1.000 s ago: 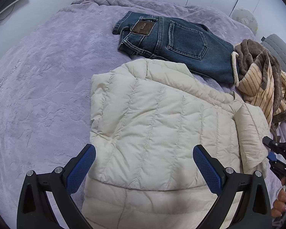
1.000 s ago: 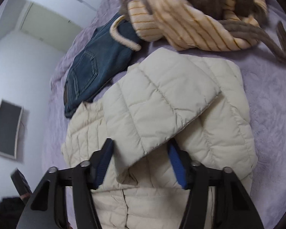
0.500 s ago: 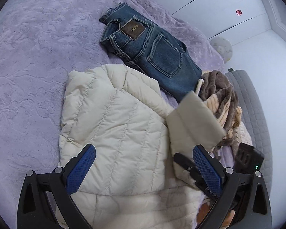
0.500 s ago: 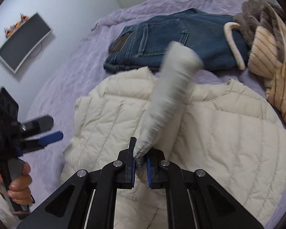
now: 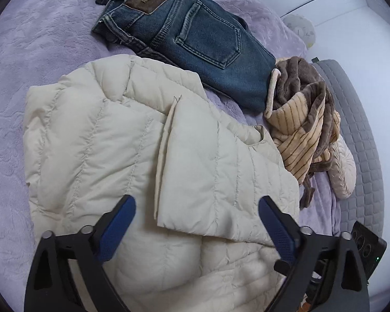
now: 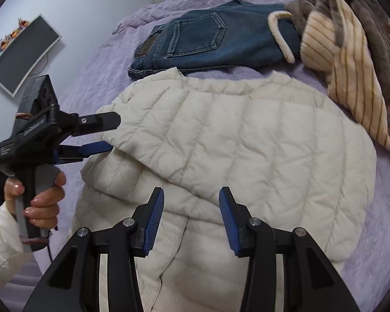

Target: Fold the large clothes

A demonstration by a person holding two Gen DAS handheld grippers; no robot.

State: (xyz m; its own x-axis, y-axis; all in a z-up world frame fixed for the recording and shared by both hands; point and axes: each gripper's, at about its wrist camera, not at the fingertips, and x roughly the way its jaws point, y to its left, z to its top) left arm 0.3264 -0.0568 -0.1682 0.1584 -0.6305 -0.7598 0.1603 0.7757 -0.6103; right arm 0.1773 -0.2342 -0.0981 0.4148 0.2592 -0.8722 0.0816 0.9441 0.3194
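A cream quilted jacket (image 5: pixel 96 140) (image 6: pixel 247 140) lies on the purple bedspread (image 5: pixel 26 39), one sleeve (image 5: pixel 215 182) folded flat across its body. My left gripper (image 5: pixel 196 223) (image 6: pixel 111 135) hovers at the sleeve's end. Its jaws are closing, the cuff edge lies between them, and the pads do not press on it. My right gripper (image 6: pixel 192 218) hangs just above the jacket's lower half. Its jaws are opening and hold nothing. A hand (image 6: pixel 39 195) in a white sleeve grips the left gripper's handle.
Folded blue jeans (image 5: pixel 195 33) (image 6: pixel 208 41) lie beyond the jacket. A brown and striped plush garment (image 5: pixel 304 119) (image 6: pixel 351 59) is heaped to the right of them. A grey padded edge (image 5: pixel 358 143) bounds the bed on the right. A dark screen (image 6: pixel 23 54) hangs on the wall.
The right gripper carried the pinched sleeve across the jacket and let it go; the sleeve now lies flat on the body. The left gripper tilted down, moved closer and narrowed.
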